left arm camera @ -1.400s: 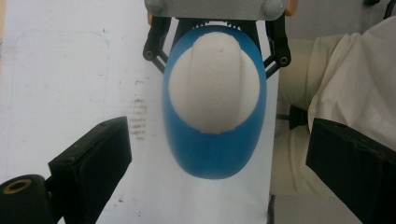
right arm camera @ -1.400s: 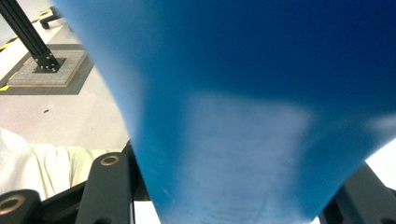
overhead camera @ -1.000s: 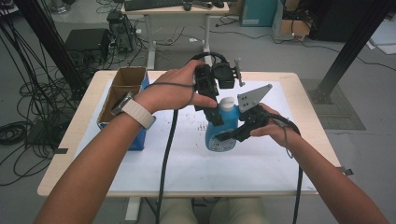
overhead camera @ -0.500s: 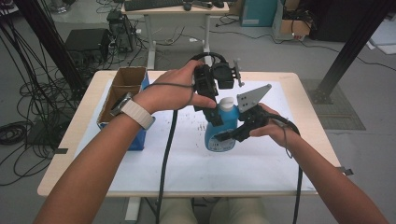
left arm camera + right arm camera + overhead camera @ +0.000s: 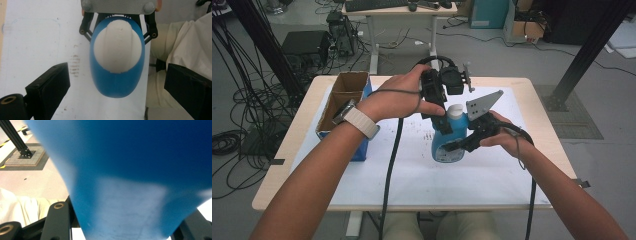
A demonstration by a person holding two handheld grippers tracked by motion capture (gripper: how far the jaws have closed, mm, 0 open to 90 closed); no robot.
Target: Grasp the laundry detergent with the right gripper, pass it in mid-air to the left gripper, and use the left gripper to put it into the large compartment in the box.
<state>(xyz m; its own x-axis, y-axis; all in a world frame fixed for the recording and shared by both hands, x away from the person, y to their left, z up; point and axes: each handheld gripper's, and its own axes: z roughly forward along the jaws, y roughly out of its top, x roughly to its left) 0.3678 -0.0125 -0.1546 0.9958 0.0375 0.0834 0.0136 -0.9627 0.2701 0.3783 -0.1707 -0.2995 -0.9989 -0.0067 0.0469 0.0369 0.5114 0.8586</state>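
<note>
your right gripper (image 5: 462, 145) clamps the blue bottle (image 5: 447, 142) upright on the white mat (image 5: 412, 165). your left gripper (image 5: 439, 112) hangs above its white cap (image 5: 117, 47), jaws wide open, holding nothing.

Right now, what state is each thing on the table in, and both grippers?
Blue bottle: upright on the white mat, white cap on.
Right gripper: shut on the blue bottle's body.
Left gripper: open, jaws spread either side of the cap, above it.
Cardboard box: open-topped, at the table's left.
</note>
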